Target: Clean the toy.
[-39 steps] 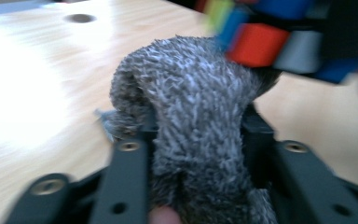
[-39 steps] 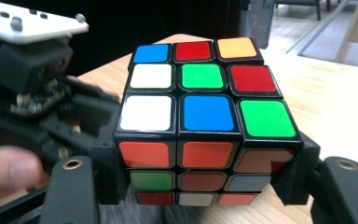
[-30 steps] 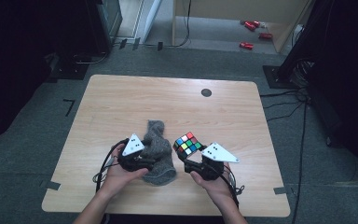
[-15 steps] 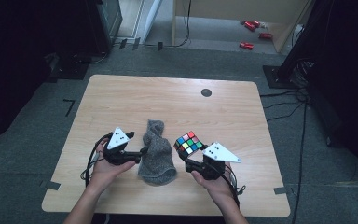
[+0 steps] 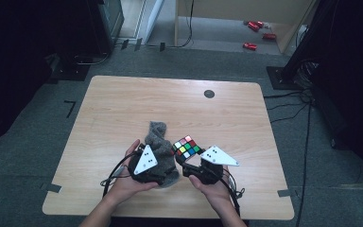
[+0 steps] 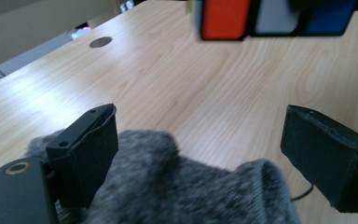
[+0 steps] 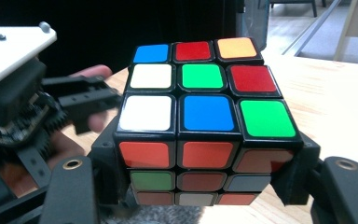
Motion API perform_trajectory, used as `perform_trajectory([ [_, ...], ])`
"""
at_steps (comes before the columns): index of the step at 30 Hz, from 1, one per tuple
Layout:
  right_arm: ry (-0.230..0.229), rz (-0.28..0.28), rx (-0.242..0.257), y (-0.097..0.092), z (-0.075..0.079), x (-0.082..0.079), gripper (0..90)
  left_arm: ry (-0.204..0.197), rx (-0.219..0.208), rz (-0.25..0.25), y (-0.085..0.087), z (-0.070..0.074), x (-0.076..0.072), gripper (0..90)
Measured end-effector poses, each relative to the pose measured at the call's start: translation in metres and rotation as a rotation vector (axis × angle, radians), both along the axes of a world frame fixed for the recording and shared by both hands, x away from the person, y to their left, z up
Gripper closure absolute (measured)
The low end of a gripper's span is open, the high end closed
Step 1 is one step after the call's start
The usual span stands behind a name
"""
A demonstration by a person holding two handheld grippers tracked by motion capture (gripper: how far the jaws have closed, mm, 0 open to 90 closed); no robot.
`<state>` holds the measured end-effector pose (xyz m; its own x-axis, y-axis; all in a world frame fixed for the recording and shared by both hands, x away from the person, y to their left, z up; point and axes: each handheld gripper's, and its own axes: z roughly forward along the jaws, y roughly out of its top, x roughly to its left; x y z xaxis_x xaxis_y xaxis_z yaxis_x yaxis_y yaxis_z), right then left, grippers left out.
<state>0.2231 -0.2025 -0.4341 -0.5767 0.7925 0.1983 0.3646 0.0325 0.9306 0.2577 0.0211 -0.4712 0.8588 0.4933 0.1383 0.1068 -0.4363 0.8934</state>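
A grey knitted cloth [image 5: 157,137] lies crumpled near the table's front edge. My left gripper [image 5: 160,165] sits over its near end, and its jaws have just been opening. In the left gripper view, the left gripper [image 6: 200,126] stands open, with the cloth [image 6: 177,186] lying loose between and under the two pads. Just to the right, my right gripper [image 5: 185,158] is shut on a multicoloured puzzle cube [image 5: 186,145] and holds it above the wood. In the right gripper view, both jaws of the right gripper [image 7: 205,182] press the cube's [image 7: 205,107] lower layers.
The wooden table [image 5: 170,104] has a small black round hole [image 5: 209,93] near its far edge. Cables trail from both grippers over the front edge. Red objects [image 5: 253,35] lie on the floor beyond, and dark equipment stands at left and right.
My left gripper swung out to the left off the cloth, then came back over the cloth's near end with wider jaws. The right gripper and the cube stayed put.
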Motion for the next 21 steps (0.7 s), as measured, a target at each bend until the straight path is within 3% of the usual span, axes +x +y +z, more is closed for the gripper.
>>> perform_trajectory([
  [8,0.031,0.010,0.003,0.010,-0.007,-0.001,34.4,-0.006,-0.090,-0.033,-0.005,0.001,-0.006,14.1],
  [14,0.058,0.006,0.016,0.014,-0.011,0.000,34.3,-0.016,-0.120,-0.026,-0.007,0.001,-0.009,17.0],
  [21,0.086,-0.004,0.025,0.016,-0.014,0.001,34.3,-0.082,-0.113,-0.027,-0.006,-0.001,-0.013,34.0],
])
